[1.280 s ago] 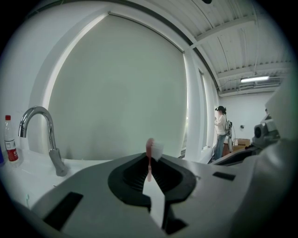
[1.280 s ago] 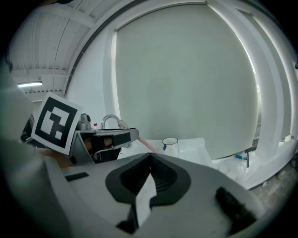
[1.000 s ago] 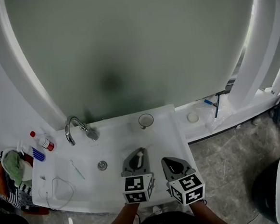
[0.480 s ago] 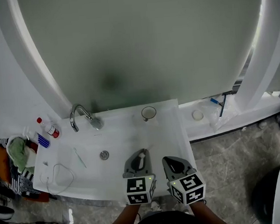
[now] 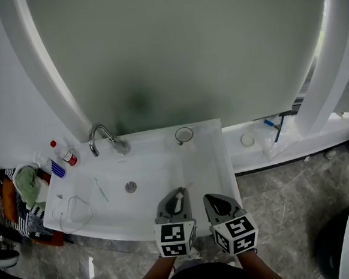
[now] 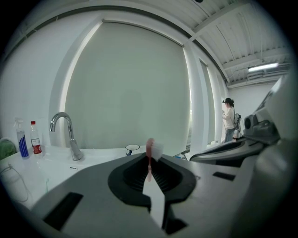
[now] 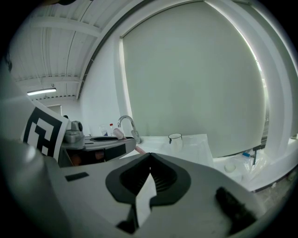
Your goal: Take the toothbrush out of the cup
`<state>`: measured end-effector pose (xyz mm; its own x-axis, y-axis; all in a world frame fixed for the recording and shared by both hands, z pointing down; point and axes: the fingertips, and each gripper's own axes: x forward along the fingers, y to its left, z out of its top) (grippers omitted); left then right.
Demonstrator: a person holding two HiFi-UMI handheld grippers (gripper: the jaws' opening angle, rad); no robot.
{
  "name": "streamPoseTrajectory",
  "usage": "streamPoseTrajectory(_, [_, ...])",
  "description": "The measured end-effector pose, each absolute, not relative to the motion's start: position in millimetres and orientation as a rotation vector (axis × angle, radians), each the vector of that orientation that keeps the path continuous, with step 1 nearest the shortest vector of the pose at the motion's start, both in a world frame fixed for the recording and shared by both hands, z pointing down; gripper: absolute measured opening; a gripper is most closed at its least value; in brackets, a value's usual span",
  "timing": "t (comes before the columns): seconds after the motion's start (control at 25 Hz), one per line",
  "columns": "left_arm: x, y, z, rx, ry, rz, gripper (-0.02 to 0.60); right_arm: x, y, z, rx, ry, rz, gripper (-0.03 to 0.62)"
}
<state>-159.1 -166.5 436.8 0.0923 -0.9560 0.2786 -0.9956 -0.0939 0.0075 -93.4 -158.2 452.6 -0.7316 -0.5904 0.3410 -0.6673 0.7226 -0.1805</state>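
Observation:
My left gripper (image 5: 177, 194) is shut on a pink toothbrush (image 6: 150, 153), whose white bristle head stands up above the jaws. It hangs over the front edge of the white sink (image 5: 158, 167). In the head view the toothbrush (image 5: 176, 197) shows as a pale streak between the jaws. The empty cup (image 5: 184, 135) stands on the sink's back rim, well apart from both grippers; the cup (image 6: 132, 148) lies straight ahead of the left jaws. My right gripper (image 5: 209, 198) is beside the left one, shut with nothing in it. The cup (image 7: 175, 137) sits ahead of it too.
A chrome faucet (image 5: 105, 139) rises at the back left, with a drain (image 5: 130, 186) below. A red-capped bottle (image 5: 63, 153), green cloth (image 5: 26, 185) and a cable loop (image 5: 77, 211) lie left. The right ledge (image 5: 265, 150) holds small items. A person (image 6: 229, 120) stands far off.
Both grippers have drawn back together from the cup toward the sink's front edge, the toothbrush still in the left one. The cup and faucet now lie farther ahead.

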Motion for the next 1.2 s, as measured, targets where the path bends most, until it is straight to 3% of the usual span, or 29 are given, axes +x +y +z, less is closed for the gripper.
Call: streamPoseTrajectory(1.2, [-99.1, -110.0, 433.0, 2.129, -2.06, 0.34, 0.026, -44.1, -117.0, 440.8, 0.883, -2.724, 0.381, 0.011])
